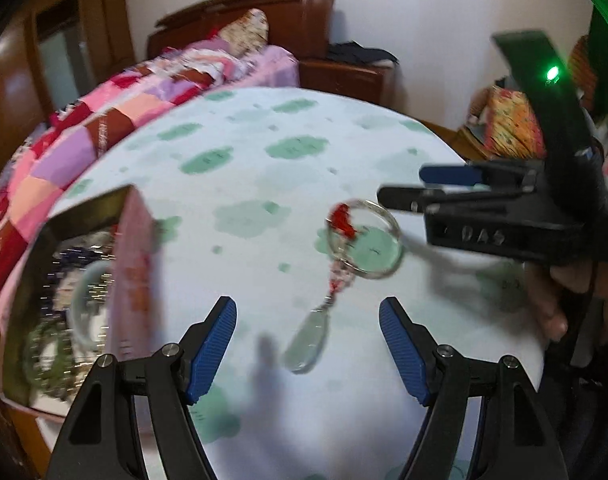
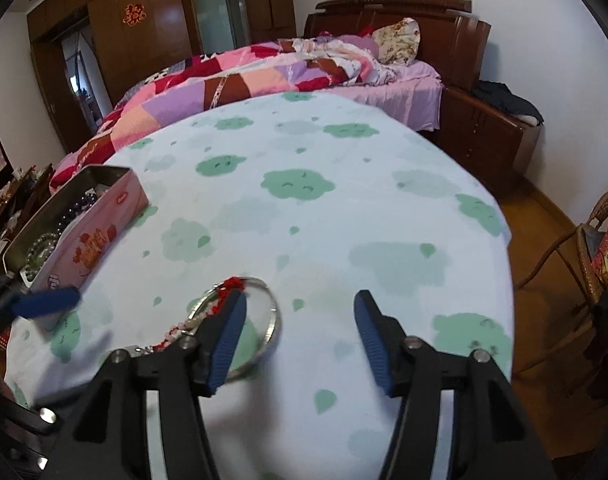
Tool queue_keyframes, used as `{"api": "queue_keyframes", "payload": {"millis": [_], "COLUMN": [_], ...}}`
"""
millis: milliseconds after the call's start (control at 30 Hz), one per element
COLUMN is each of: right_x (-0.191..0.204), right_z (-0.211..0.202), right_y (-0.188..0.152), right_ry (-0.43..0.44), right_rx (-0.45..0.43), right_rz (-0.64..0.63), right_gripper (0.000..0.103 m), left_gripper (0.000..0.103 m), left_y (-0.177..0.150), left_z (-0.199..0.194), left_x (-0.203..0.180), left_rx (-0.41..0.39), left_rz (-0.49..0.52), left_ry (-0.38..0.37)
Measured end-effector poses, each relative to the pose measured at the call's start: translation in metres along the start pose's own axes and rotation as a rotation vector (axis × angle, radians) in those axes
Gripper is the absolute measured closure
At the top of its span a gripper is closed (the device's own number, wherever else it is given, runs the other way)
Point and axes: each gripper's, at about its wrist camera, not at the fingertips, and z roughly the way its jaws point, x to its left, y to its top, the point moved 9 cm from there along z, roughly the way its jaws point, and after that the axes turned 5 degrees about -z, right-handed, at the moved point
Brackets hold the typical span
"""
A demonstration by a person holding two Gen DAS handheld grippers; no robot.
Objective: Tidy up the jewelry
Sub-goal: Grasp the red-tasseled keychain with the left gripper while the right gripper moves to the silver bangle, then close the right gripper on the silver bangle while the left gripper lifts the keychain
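A silver bangle (image 1: 364,240) wound with red thread lies on the cloud-print tablecloth (image 1: 264,152). A short beaded string joins it to a pale green teardrop pendant (image 1: 308,342). My left gripper (image 1: 308,306) is open, and the pendant lies just below the gap between its blue pads. My right gripper (image 2: 300,298) is open too; its left finger (image 2: 228,332) overlaps the bangle (image 2: 274,320) without pinching it. In the left wrist view the right gripper (image 1: 408,186) reaches in from the right beside the bangle. A pink tin box (image 2: 92,240) holding bead bracelets stands at the left.
The tin (image 1: 132,272) sits near the table's left edge, with a pale bangle (image 1: 84,304) and beads inside. A bed with a patchwork quilt (image 2: 240,76) stands behind the table. A wicker chair (image 2: 584,252) is on the right over wooden floor. One left-gripper finger (image 2: 48,302) shows in the right wrist view.
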Motion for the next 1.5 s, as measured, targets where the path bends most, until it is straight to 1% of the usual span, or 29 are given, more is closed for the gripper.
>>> {"api": "queue_keyframes", "payload": {"millis": [67, 100, 167, 233, 267, 300, 367, 433, 567, 633, 700, 733, 767, 800, 867, 933, 967, 1000, 1033, 1067, 1100, 1133, 1200, 1300, 1500], "right_x": [-0.006, -0.007, -0.01, -0.009, -0.008, -0.007, -0.001, 0.004, 0.011, 0.021, 0.03, 0.036, 0.041, 0.046, 0.05, 0.053, 0.053, 0.052, 0.051, 0.049, 0.049, 0.047, 0.048, 0.049, 0.05], "right_z": [-0.003, -0.002, -0.003, -0.003, -0.002, -0.002, -0.002, 0.0, 0.0, -0.001, -0.001, -0.001, 0.0, 0.003, 0.009, 0.018, 0.02, 0.021, 0.022, 0.023, 0.022, 0.022, 0.02, 0.013, -0.006], "right_y": [-0.001, -0.001, -0.001, 0.0, 0.0, 0.0, 0.0, -0.001, -0.003, -0.003, -0.004, -0.005, -0.006, -0.008, -0.012, -0.017, -0.018, -0.018, -0.019, -0.019, -0.019, -0.019, -0.019, -0.017, 0.0], "right_ry": [-0.01, -0.01, -0.01, -0.002, 0.0, 0.0, 0.009, 0.011, 0.011, 0.042, 0.057, 0.054, 0.057, 0.053, 0.016, -0.001, -0.002, -0.005, -0.007, -0.001, 0.023, 0.02, 0.01, 0.026, 0.02], "right_rx": [-0.01, -0.011, -0.02, -0.024, -0.027, -0.028, -0.027, -0.026, -0.026, -0.024, -0.024, -0.021, -0.014, 0.002, 0.022, 0.056, 0.073, 0.077, 0.082, 0.085, 0.08, 0.081, 0.077, 0.057, -0.01], "right_rz": [0.008, 0.012, 0.027, 0.033, 0.031, 0.027, 0.015, 0.0, -0.026, -0.049, -0.078, -0.104, -0.125, -0.151, -0.186, -0.201, -0.202, -0.201, -0.198, -0.191, -0.174, -0.159, -0.169, -0.148, -0.141], "right_gripper": [0.039, 0.039, 0.039, 0.039, 0.039, 0.039, 0.038, 0.037, 0.034, 0.03, 0.021, 0.019, 0.013, 0.009, 0.009, 0.012, 0.017, 0.018, 0.021, 0.036, 0.039, 0.039, 0.04, 0.04, 0.04], "left_gripper": [0.031, 0.04, 0.052, 0.06, 0.073, 0.093, 0.094, 0.097, 0.097, 0.097, 0.097, 0.097, 0.097, 0.097, 0.097, 0.097, 0.097, 0.097, 0.097, 0.097, 0.097, 0.097, 0.097, 0.097, 0.097], "left_y": [-0.004, -0.005, -0.009, -0.005, -0.004, -0.003, -0.004, -0.005, 0.001, 0.006, 0.009, 0.011, 0.012, 0.014, 0.016, 0.016, 0.017, 0.017, 0.017, 0.017, 0.016, 0.016, 0.017, 0.021, 0.031], "left_z": [0.008, 0.014, 0.024, 0.025, 0.026, 0.026, 0.026, 0.021, 0.005, -0.003, -0.009, -0.011, -0.013, -0.015, -0.017, -0.02, -0.02, -0.02, -0.019, -0.019, -0.019, -0.019, -0.022, -0.032, -0.054], "left_x": [-0.005, -0.008, -0.007, -0.004, -0.001, 0.003, 0.011, 0.024, 0.04, 0.043, 0.043, 0.044, 0.045, 0.046, 0.051, 0.059, 0.062, 0.065, 0.066, 0.066, 0.064, 0.062, 0.058, 0.056, 0.057], "left_rx": [0.031, 0.045, 0.078, 0.06, 0.055, 0.051, 0.049, 0.033, -0.024, -0.052, -0.079, -0.09, -0.101, -0.112, -0.128, -0.141, -0.144, -0.143, -0.141, -0.139, -0.137, -0.136, -0.14, -0.161, -0.209], "left_rz": [0.028, 0.032, 0.021, 0.009, 0.002, -0.016, -0.062, -0.102, -0.171, -0.179, -0.177, -0.178, -0.179, -0.183, -0.198, -0.223, -0.231, -0.238, -0.242, -0.244, -0.241, -0.236, -0.226, -0.223, -0.224], "left_ry": [-0.003, -0.015, -0.027, -0.035, -0.03, -0.026, -0.039, -0.003, 0.012, 0.018, 0.028, 0.033, 0.04, 0.046, 0.055, 0.066, 0.067, 0.067, 0.066, 0.063, 0.059, 0.057, 0.05, 0.043, 0.038]}}
